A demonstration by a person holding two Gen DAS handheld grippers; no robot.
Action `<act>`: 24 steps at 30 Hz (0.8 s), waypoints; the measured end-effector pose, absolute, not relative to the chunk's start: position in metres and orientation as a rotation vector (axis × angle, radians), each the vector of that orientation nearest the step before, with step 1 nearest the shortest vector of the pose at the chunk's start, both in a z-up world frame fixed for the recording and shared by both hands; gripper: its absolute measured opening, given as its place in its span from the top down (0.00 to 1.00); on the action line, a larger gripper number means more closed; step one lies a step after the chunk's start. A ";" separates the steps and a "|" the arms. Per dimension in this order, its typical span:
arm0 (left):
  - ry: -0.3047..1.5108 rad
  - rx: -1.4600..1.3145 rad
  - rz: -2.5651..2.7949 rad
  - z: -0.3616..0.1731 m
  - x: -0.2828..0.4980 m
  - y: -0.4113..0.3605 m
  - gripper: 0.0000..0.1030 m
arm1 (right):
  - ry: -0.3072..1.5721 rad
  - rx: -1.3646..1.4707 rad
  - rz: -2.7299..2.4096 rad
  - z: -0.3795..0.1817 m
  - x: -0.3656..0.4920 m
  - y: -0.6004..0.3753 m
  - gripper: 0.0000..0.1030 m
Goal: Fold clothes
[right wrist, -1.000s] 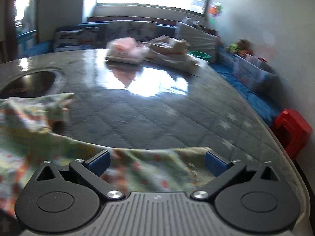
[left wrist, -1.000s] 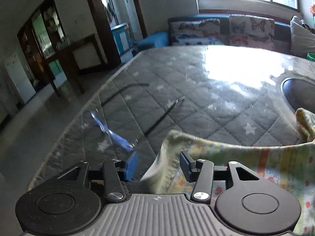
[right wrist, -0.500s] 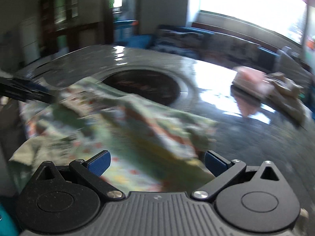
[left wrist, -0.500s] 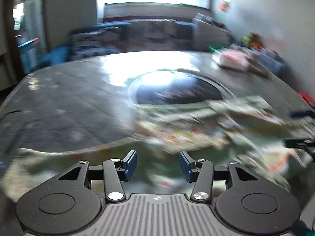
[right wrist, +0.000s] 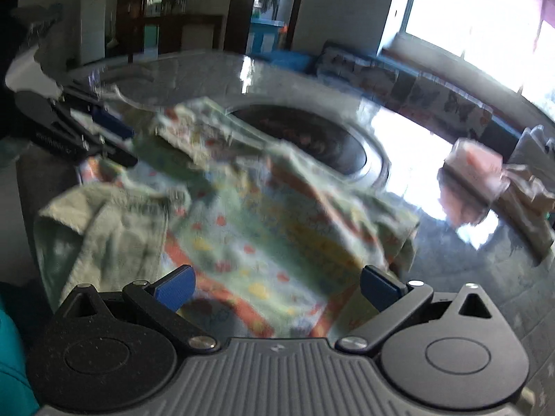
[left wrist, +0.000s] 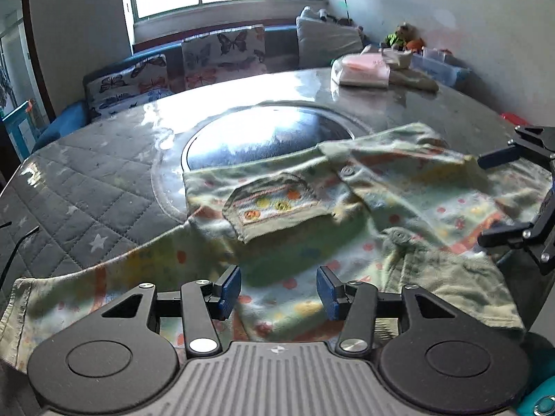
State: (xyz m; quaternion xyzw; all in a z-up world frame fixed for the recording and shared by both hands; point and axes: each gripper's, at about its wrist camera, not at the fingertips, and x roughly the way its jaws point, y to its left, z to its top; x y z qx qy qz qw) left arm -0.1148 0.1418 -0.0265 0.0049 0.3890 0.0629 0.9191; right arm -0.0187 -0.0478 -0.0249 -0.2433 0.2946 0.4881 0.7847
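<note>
Quilted desk (left wrist: pixel 86 187) carries the patterned garment (left wrist: pixel 347 215), rumpled and only partly folded at frame centre; left gripper (left wrist: pixel 277 286) and right gripper (right wrist: pixel 275 286) jaws gape, holding nothing.

Soft printed cloth garment (left wrist: pixel 347 215) lies on a glossy clear cover (left wrist: pixel 399 104) over quilted fabric (left wrist: pixel 86 187).

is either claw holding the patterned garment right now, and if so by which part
Nothing is held. The left claw and right claw both stand open above the patterned garment, which lies loose on the table, with no cloth pinched between the pads.
</note>
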 end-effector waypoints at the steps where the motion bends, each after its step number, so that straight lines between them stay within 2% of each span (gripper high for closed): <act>1: 0.804 0.004 0.133 -0.026 -0.113 0.144 0.50 | 0.644 -0.505 1.049 -0.023 -0.014 -0.048 0.03; 9: 0.720 -0.059 0.242 0.006 -0.085 0.188 0.44 | 0.706 -0.350 1.014 -0.006 0.025 -0.053 0.09; 14: 0.727 -0.108 0.296 0.007 -0.049 0.222 0.42 | 0.743 -0.227 0.909 0.000 0.076 -0.054 0.14; 19: 0.792 -0.131 0.271 -0.010 -0.019 0.238 0.39 | 0.823 -0.141 0.843 -0.014 0.122 -0.047 0.23; 24: 0.829 -0.149 0.234 -0.023 -0.005 0.243 0.40 | 0.883 -0.081 0.839 -0.031 0.139 -0.041 0.39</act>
